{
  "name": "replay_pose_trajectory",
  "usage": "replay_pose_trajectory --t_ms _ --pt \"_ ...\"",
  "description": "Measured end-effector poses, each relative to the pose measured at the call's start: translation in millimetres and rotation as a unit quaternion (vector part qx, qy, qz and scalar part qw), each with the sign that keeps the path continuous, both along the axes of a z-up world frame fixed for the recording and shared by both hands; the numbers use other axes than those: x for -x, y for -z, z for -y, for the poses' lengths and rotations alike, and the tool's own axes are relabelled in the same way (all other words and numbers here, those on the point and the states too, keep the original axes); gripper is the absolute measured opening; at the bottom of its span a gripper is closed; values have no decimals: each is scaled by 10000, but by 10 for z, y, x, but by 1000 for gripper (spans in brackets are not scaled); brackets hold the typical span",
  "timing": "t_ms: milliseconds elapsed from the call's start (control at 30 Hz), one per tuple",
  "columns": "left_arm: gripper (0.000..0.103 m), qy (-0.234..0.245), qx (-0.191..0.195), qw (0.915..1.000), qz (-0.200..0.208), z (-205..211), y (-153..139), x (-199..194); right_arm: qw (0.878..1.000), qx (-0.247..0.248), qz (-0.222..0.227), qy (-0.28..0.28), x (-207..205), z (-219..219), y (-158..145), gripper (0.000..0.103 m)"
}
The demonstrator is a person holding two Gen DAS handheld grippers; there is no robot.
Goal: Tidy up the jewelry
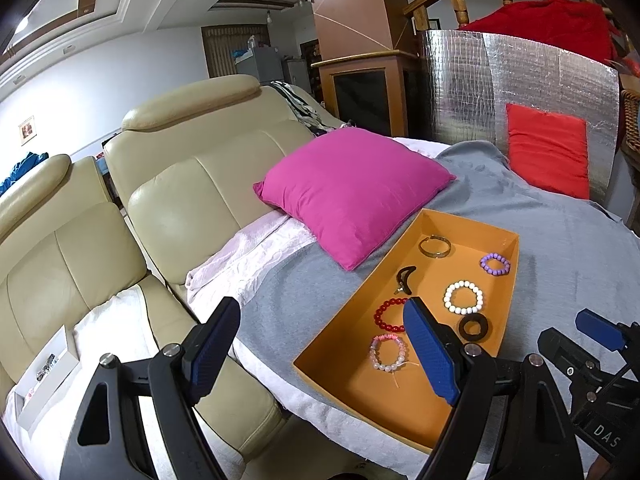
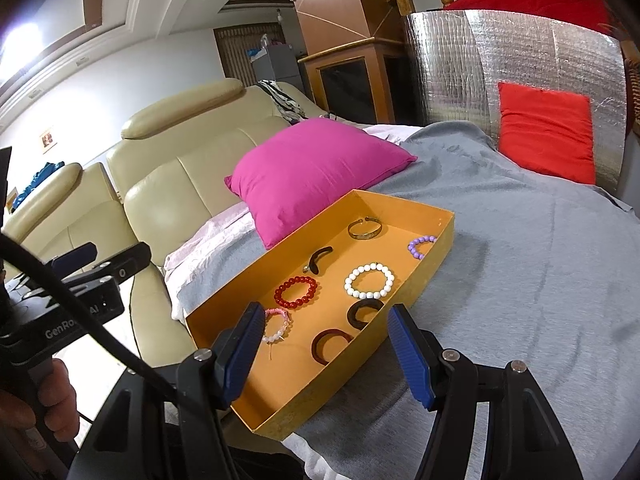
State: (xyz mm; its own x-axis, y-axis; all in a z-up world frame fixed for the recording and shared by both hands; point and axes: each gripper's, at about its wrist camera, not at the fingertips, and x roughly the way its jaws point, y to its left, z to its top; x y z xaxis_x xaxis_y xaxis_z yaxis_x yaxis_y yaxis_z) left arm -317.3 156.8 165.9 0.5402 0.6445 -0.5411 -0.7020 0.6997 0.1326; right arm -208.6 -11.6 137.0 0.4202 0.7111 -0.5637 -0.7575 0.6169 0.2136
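Observation:
An orange box (image 1: 320, 354) (image 2: 436, 240) lies on the grey blanket and holds several bracelets: a gold cuff (image 1: 435, 245) (image 2: 364, 229), purple beads (image 1: 495, 264) (image 2: 420, 246), white beads (image 1: 463, 297) (image 2: 369, 281), red beads (image 1: 386, 315) (image 2: 297, 291), pink beads (image 1: 387, 352) (image 2: 278, 325), a black ring (image 1: 475, 326) (image 2: 363, 313), a dark brown bangle (image 2: 330, 345) and a black hair clip (image 1: 405, 279) (image 2: 319, 260). My left gripper (image 1: 320, 354) is open and empty over the box's near left side. My right gripper (image 2: 324, 356) is open and empty above the box's near end.
A magenta pillow (image 1: 352, 192) (image 2: 316, 172) lies behind the box. A red cushion (image 1: 548, 150) (image 2: 546, 132) leans on a silver foil panel (image 1: 520, 80). A beige leather sofa (image 1: 192, 184) is at left, with a white open box (image 1: 44, 376) on its seat.

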Motion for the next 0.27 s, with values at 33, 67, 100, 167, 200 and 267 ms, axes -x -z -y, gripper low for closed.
replay_pose_trajectory --t_ms 33,67,100,167,200,267 --pt "84 14 -5 10000 -3 9 2 -9 10000 -6 -3 2 -4 9 0 68" --pt "84 40 -15 10000 0 27 0 -24 10000 -9 -2 -2 -8 17 2 68" --pt "84 94 -19 10000 17 51 -6 -43 10000 16 27 8 -14 48 8 68" --pt "84 253 -18 9997 43 123 -23 -111 9999 90 77 86 -49 145 21 68" --pt "84 450 -3 9990 66 218 -41 -193 9999 94 61 130 -81 200 28 68" --pt "84 872 61 9961 90 385 -50 -357 9993 -6 -58 375 -221 440 59 68"
